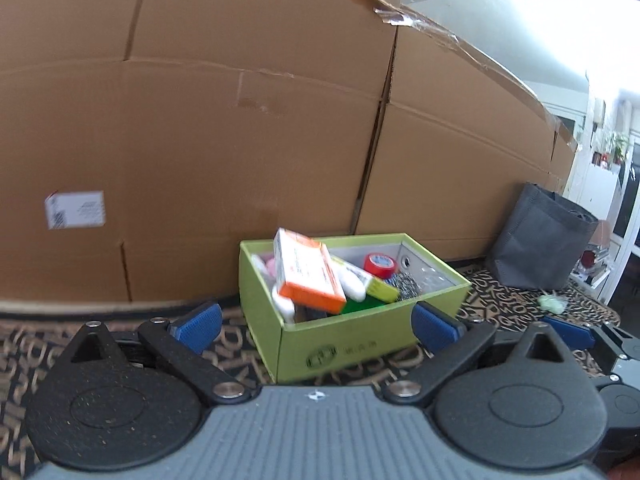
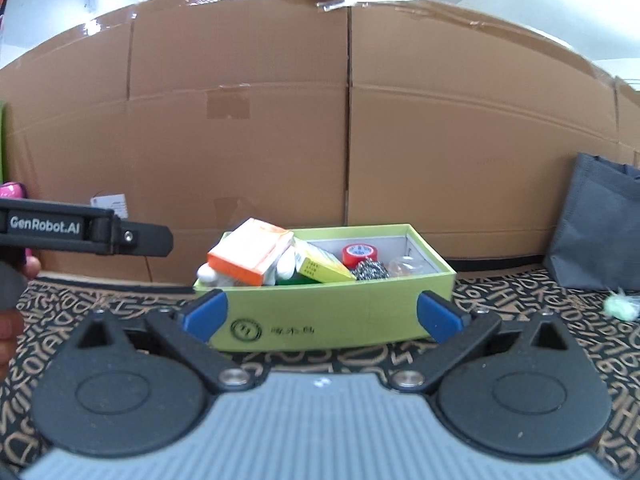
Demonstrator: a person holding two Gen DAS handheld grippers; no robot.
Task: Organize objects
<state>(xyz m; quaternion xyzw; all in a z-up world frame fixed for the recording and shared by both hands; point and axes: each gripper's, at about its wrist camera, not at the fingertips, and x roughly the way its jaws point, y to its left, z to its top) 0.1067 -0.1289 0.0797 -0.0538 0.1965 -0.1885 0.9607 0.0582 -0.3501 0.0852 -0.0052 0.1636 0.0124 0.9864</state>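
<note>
Cardboard box [image 2: 328,312], lime green and open-topped, sits on patterned carpet [image 2: 520,320] just ahead of both empty, wide-open tools: left tool [image 1: 316,322], right tool [image 2: 322,316]. Inside: orange-white carton [image 2: 250,252], yellow carton [image 2: 320,266], red tape roll [image 2: 358,254], steel scourer [image 2: 370,270].

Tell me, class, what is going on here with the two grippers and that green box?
A person holds a gripper in each hand. Both the left gripper and the right gripper stand open and empty, short of the green box on the patterned rug. The box holds an orange-and-white carton, red tape and a steel scourer. Nothing is gripped.
</note>
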